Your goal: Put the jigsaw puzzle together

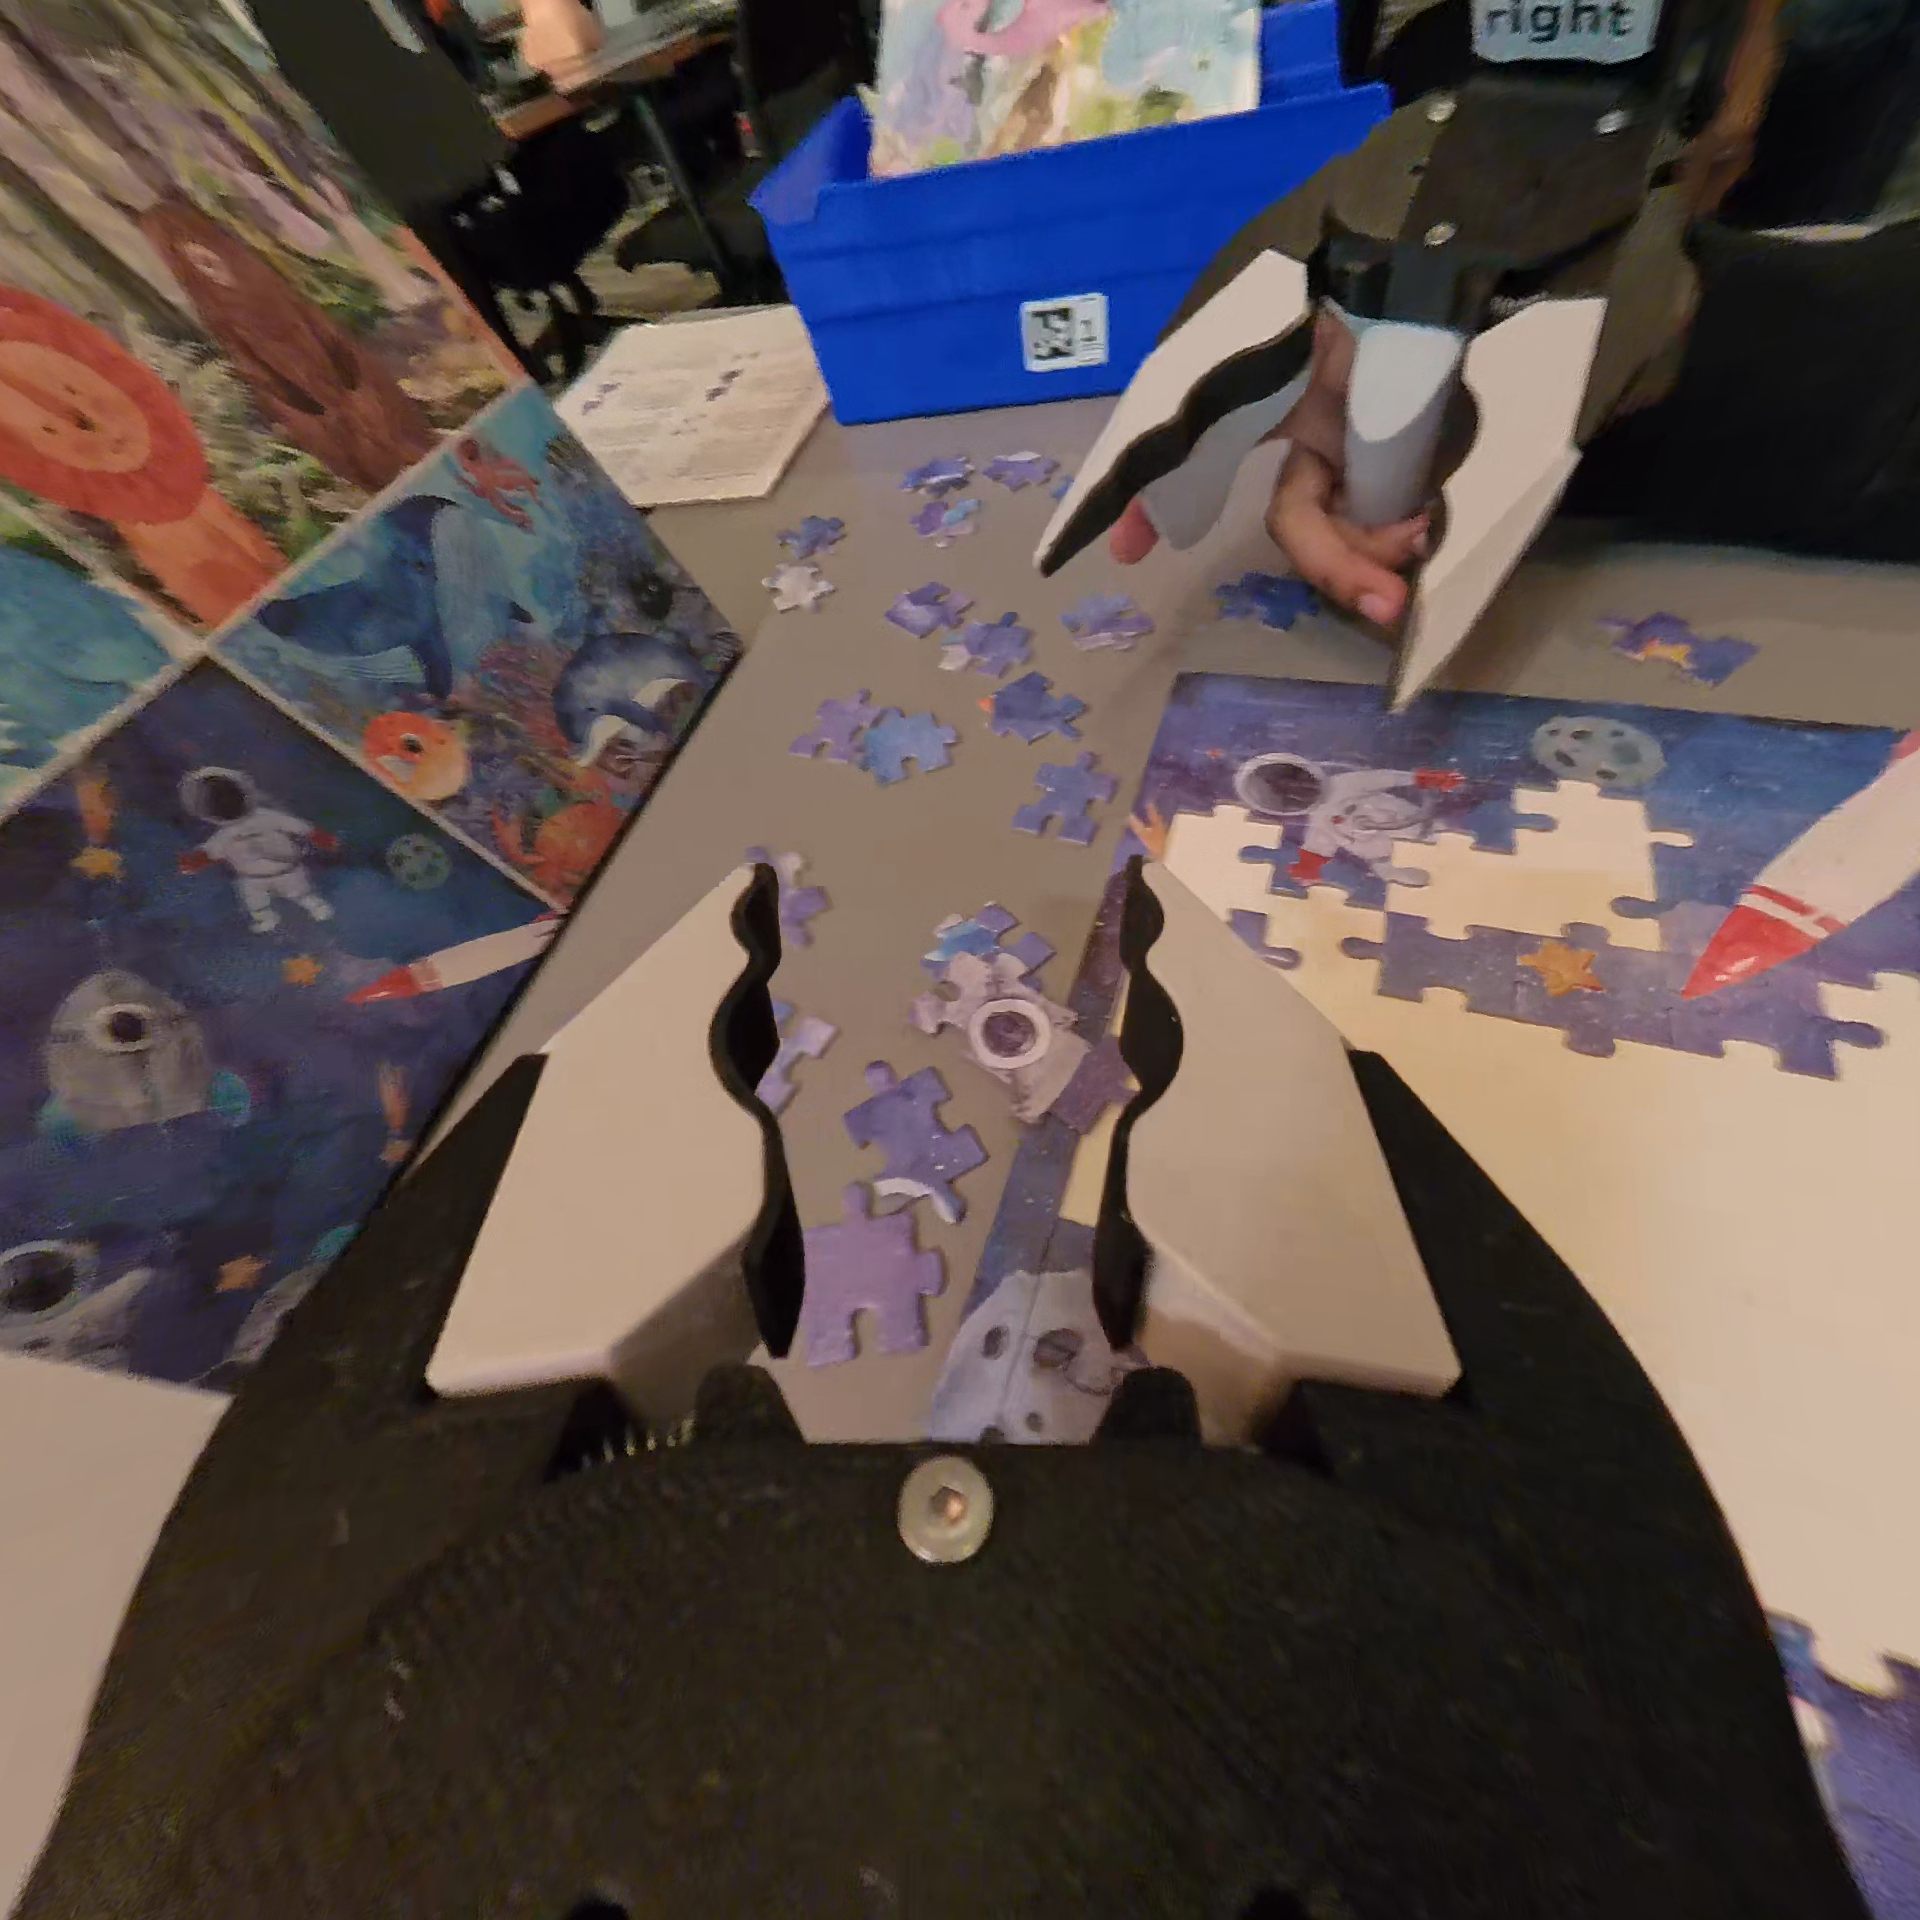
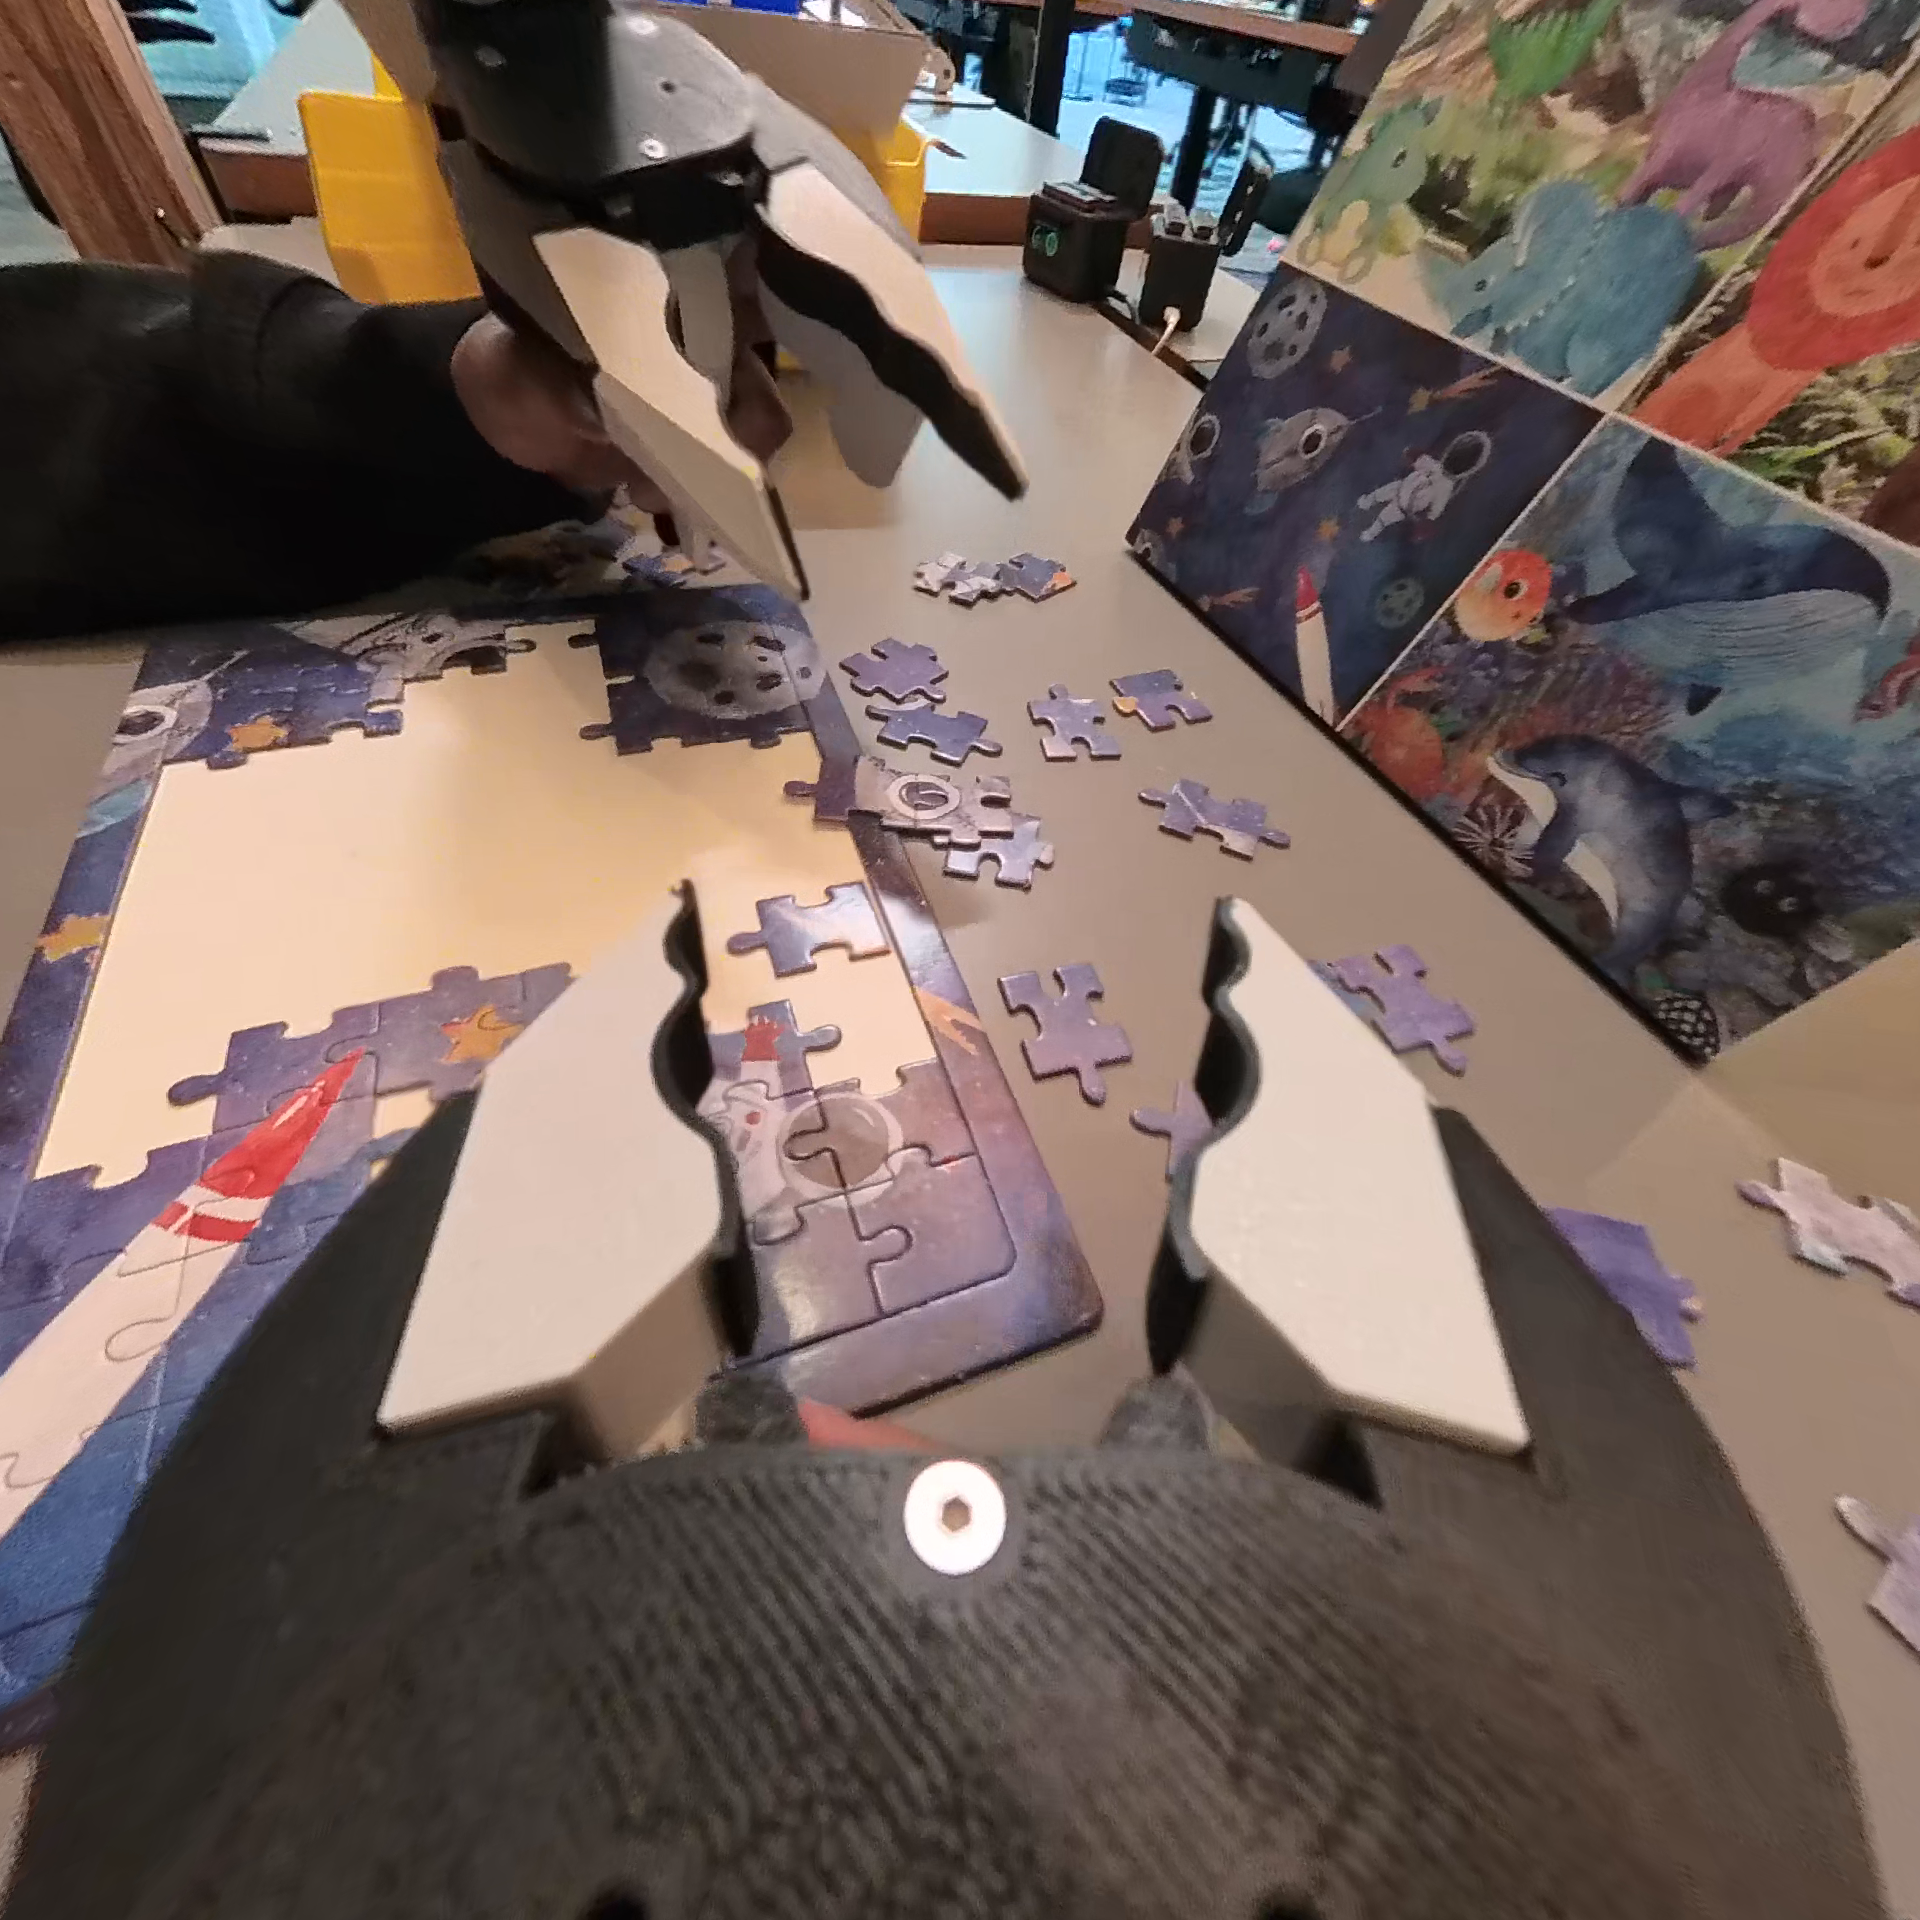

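A partly built space jigsaw in its tray (image 1: pixel 1507 1122) lies on the grey table; it also shows in the right wrist view (image 2: pixel 416 831). Several loose blue pieces (image 1: pixel 1023 707) lie beside it, also seen in the right wrist view (image 2: pixel 1070 717). My left gripper (image 1: pixel 948 883) is open and empty, above a small cluster of pieces with a white ring (image 1: pixel 1003 1023) at the tray's edge. It also shows in the right wrist view (image 2: pixel 906 538). My right gripper (image 2: pixel 956 904) is open and empty, over the tray's corner near the astronaut picture (image 2: pixel 821 1132). It also shows in the left wrist view (image 1: pixel 1226 623).
A large puzzle box with animal and space pictures (image 1: pixel 312 727) stands along one side, also in the right wrist view (image 2: pixel 1558 623). A blue bin (image 1: pixel 987 239) and a paper sheet (image 1: pixel 707 416) lie at the far edge. Black devices (image 2: pixel 1081 239) and a yellow bin (image 2: pixel 374 208) stand behind.
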A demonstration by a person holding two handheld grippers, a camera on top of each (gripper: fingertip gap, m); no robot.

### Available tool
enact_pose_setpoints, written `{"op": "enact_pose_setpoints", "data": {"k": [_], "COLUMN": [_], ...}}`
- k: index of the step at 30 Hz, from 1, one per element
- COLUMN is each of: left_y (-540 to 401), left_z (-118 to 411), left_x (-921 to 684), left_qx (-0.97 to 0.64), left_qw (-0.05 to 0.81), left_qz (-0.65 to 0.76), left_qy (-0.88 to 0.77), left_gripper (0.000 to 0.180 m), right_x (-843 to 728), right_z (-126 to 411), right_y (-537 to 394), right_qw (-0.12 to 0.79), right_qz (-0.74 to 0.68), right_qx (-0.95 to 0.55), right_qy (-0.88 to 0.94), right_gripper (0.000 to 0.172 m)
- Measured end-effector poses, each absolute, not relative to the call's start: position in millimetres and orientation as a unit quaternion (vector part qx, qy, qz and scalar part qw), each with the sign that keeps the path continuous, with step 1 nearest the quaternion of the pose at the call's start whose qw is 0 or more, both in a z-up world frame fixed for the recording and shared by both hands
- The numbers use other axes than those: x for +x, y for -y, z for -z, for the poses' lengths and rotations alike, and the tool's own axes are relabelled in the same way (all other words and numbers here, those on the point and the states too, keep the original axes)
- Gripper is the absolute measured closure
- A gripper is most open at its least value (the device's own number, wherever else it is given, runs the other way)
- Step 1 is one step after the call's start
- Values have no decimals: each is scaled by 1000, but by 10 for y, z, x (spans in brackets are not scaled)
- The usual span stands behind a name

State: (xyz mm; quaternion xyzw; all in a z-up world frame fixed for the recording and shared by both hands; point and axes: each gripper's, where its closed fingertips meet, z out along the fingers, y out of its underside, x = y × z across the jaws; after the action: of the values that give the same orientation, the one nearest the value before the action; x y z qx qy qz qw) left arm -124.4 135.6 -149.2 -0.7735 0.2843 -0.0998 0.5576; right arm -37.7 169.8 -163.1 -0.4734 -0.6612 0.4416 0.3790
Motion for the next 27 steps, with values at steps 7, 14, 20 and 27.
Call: {"op": "enact_pose_setpoints", "data": {"k": [7,14,20,27], "left_y": [-1377,-1392,-1416,-1462], "left_z": [1310,1306,1551,1556], "left_x": [-1451,-1513,-1508,-1664], "left_qx": [-774,-793,-824,-829], "left_qw": [584,576,536,543], "left_qz": [74,91,99,63], "left_qy": [-233,-178,-151,-122], "left_gripper": [109,125,144,145], "right_x": [-398,-471,-513,-501], "right_z": [1677,1812,1913,1875], "right_y": [-1724,-1852,-1979,-2123], "right_qw": [376,399,436,482], "right_qz": [-428,-358,-275,-223], "right_qx": [-486,-519,-542,-547], "right_qy": [663,666,664,648], "right_gripper": [64,70,108,131]}}
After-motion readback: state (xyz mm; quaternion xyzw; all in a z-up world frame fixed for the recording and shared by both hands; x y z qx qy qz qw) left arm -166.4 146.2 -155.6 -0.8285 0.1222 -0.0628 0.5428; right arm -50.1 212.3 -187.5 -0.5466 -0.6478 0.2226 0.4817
